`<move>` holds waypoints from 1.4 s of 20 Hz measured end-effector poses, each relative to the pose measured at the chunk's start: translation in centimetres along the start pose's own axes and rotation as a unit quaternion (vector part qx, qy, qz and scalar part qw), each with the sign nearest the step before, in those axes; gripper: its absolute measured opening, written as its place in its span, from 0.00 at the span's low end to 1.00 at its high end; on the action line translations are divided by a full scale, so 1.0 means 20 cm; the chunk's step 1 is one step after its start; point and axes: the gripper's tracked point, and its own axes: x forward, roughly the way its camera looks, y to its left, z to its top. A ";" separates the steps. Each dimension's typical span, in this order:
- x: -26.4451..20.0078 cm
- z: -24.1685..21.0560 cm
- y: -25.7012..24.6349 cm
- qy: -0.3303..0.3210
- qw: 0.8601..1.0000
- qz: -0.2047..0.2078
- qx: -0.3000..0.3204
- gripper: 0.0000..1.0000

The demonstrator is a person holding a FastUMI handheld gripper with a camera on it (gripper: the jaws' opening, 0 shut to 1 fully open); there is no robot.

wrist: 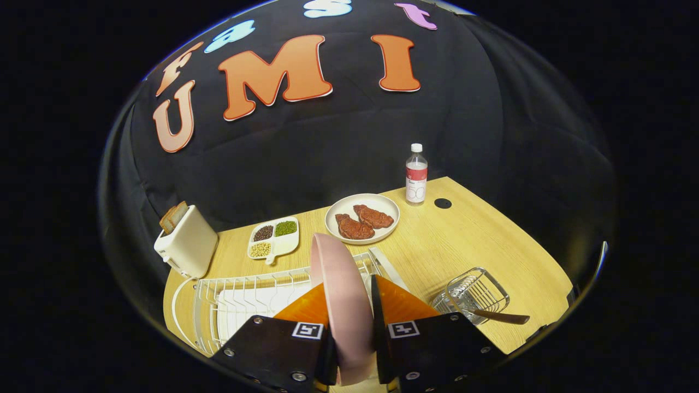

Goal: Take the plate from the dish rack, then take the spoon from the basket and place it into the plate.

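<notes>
1. Hand-held gripper (352, 327): both fingers clamped on the pink plate (341, 305), plate edge-on and upright between them.
2. White wire dish rack (246, 300): under and left of the fingers, on the desk (464, 240).
3. Wire basket (475, 292): right of the fingers, spoon (499, 316) lying in it, handle sticking out to the right.
4. Beyond the plate: white dish with two pieces of meat (363, 218); sectioned tray of beans (273, 237) to its left.
5. Toaster (185, 243) with bread, far left.
6. Bottle (416, 174) at the desk's far edge, a dark hole (443, 203) just right of it.
</notes>
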 end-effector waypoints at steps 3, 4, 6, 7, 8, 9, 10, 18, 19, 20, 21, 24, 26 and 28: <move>-0.01 0.03 0.03 -0.006 1.000 -0.004 -0.027 0.29; -0.02 0.04 0.04 -0.008 0.999 -0.006 -0.035 0.29; -0.04 0.09 0.04 -0.023 0.998 -0.016 -0.063 0.29; -0.06 0.13 0.03 -0.041 0.996 -0.022 -0.081 0.29; -0.07 0.18 0.04 -0.052 0.994 -0.023 -0.092 0.29; -0.10 0.19 0.07 -0.051 0.994 -0.016 -0.093 0.28; -0.12 0.19 0.09 -0.049 0.995 -0.009 -0.089 0.28; -0.33 0.11 0.15 -0.046 0.997 0.020 -0.064 0.26; -0.37 0.08 0.15 -0.044 0.997 0.023 -0.057 0.26; -0.40 0.05 0.15 -0.042 0.997 0.026 -0.052 0.26; -0.44 0.02 0.16 -0.039 0.998 0.030 -0.046 0.26; -0.52 -0.10 0.15 -0.026 0.999 0.038 -0.028 0.26; -0.58 -0.18 0.12 -0.021 0.999 0.037 -0.009 0.26; -0.63 -0.26 0.09 -0.014 0.999 0.036 0.007 0.25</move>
